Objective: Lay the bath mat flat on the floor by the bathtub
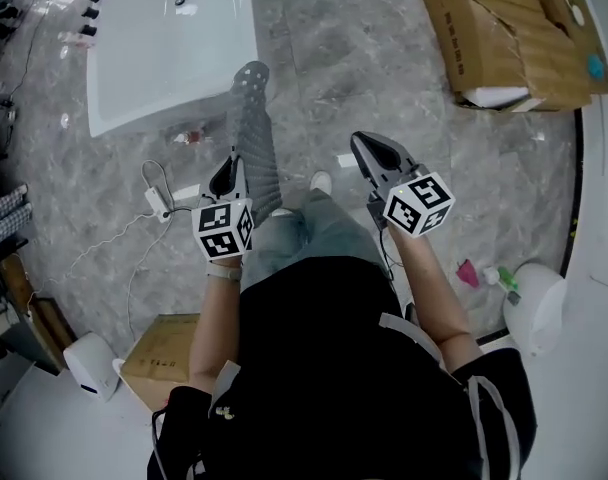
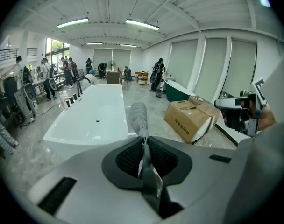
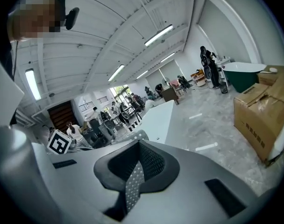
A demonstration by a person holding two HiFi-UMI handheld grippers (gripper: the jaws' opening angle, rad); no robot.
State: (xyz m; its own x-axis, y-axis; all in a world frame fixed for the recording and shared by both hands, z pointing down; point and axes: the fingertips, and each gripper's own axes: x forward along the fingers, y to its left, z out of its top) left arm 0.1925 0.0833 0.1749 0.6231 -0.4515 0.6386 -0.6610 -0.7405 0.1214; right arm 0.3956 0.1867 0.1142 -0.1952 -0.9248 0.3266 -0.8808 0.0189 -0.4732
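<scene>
A grey bath mat point(image 1: 252, 128), folded narrow, sticks out forward from my left gripper point(image 1: 227, 176) toward the white bathtub point(image 1: 169, 48). The left gripper point(image 2: 143, 141) is shut on the mat's near end, and the mat point(image 2: 138, 115) stands up past the jaws beside the tub point(image 2: 95, 118). My right gripper point(image 1: 369, 148) hovers to the right, level with the left and apart from the mat, jaws shut. Nothing hangs from it in the head view. A pale dotted strip shows in the seam of the right gripper point(image 3: 138, 146). The mat's tip point(image 3: 136, 136) shows beyond it.
Open cardboard boxes point(image 1: 514, 33) lie at the far right, another box point(image 1: 159, 358) at my left foot. A white cable with adapter point(image 1: 156, 200) trails on the marble floor. A white bin point(image 1: 534, 303) and small bottles point(image 1: 499, 276) sit at the right. Several people stand far off.
</scene>
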